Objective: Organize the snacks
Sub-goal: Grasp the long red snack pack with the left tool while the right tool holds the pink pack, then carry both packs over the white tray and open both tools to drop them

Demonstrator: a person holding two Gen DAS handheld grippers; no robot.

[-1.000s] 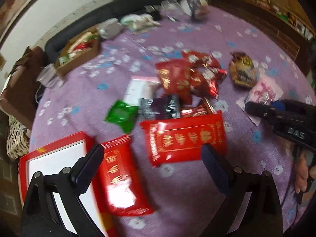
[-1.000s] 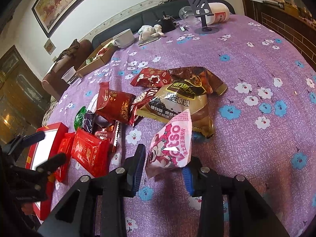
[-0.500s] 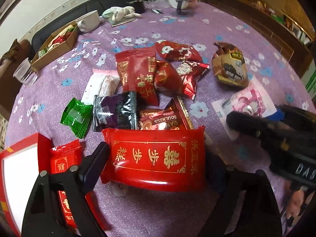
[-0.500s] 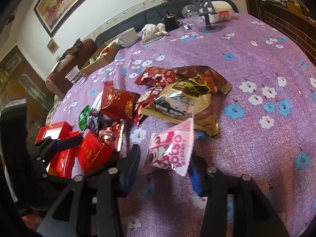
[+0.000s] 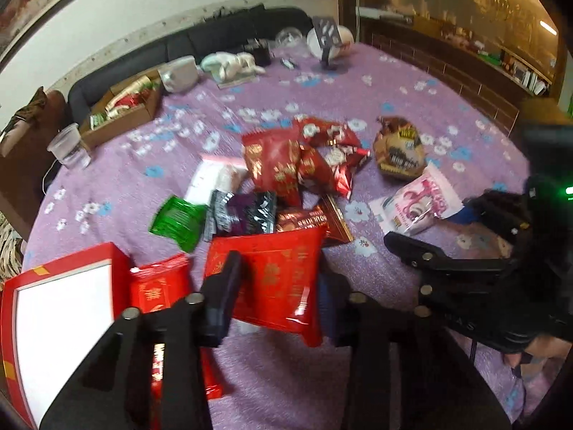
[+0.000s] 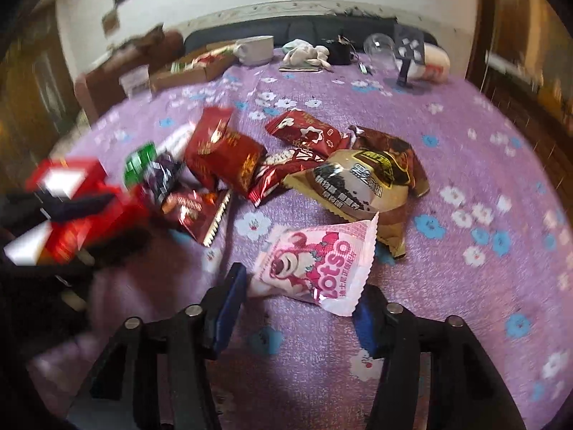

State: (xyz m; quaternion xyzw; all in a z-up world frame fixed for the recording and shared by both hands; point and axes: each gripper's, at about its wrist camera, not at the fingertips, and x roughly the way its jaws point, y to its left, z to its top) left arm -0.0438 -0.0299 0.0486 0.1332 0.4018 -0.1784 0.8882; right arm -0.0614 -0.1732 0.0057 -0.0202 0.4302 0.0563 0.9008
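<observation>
Snack packets lie on a purple flowered tablecloth (image 5: 412,100). My left gripper (image 5: 281,294) has its jaws closing on a red packet with gold characters (image 5: 272,276), which buckles between the pads. In the right wrist view that gripper (image 6: 96,225) is a blur at the left. My right gripper (image 6: 301,308) has its jaws closing too, with a pink Lotso packet (image 6: 315,261) lying across them and its ends against both pads. The left wrist view shows the right gripper (image 5: 426,227) with the pink packet (image 5: 426,197) at the right.
A red box with a white inside (image 5: 61,304) sits near left, a second red packet (image 5: 157,286) beside it. Green (image 5: 177,222), dark purple (image 5: 250,211), red (image 5: 283,168) and brown (image 5: 397,150) packets fill the middle. A cardboard box (image 5: 121,114), cup (image 5: 68,147) and bowl (image 5: 179,75) stand at the far edge.
The left jaws have drawn in from wide apart onto the red packet, squeezing it narrower. In the right gripper the pink packet has tipped from upright to lying across the jaws.
</observation>
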